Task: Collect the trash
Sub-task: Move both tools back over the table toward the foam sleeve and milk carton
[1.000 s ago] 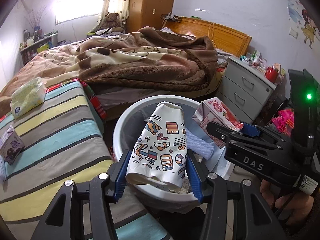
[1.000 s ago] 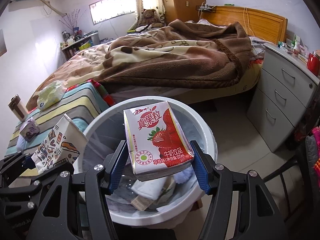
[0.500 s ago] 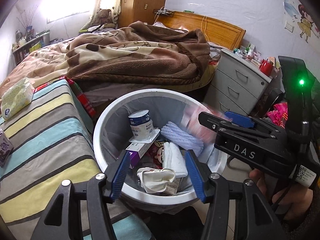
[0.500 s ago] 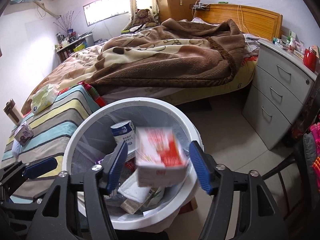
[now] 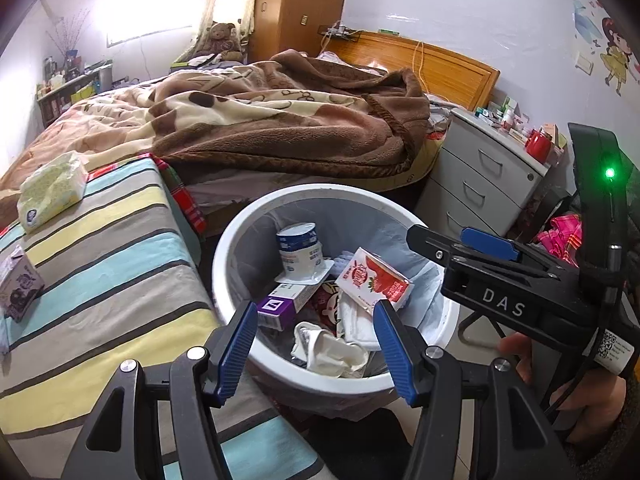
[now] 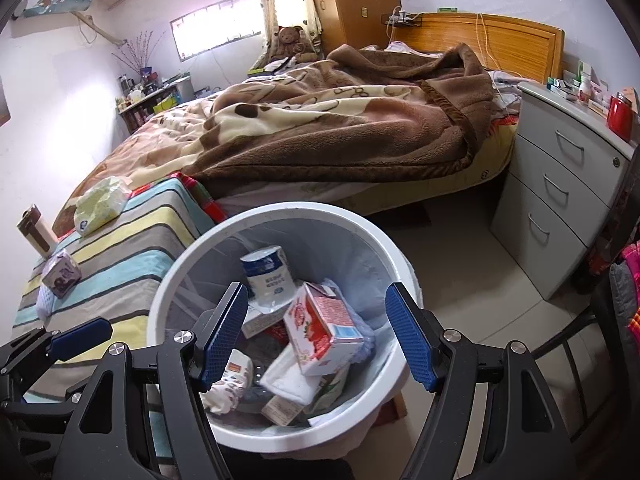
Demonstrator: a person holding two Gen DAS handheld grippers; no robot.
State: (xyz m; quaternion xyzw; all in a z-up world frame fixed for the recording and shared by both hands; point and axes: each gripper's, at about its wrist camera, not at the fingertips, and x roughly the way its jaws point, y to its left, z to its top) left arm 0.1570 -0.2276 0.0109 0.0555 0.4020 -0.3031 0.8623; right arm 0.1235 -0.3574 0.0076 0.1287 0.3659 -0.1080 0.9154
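A: What is changing here?

B: Both claws are standing empty over the white bin (image 5: 236, 240). A second ago the left claw (image 5: 314, 344) was clamping a patterned paper cup and the right claw (image 6: 316, 338) a strawberry milk carton (image 6: 320, 330); both sets of jaws have just been opening, with nothing between them now. The carton is lying inside the bin, below and just ahead of the right claw's pads.

A: And the cup?

B: It is sitting crumpled at the near wall of the bin, the paper cup (image 5: 326, 350) right under the left claw, between its 2 blue pads as the camera sees it, but not touched.

A: So what is that meaning for the task?

B: I am judging that 2 pieces are now collected, and the claws are free to go after more. A small purple carton (image 5: 20, 284) is waiting on the striped bed cover (image 5: 104, 248), well off to the left of the left claw.

A: How is the milk carton lying?

B: Tilted, leaning on the other rubbish. Its long axis is running from the near side of the bin up and away from the right claw, one end raised toward the blue-and-white tub (image 6: 268, 276) behind it.
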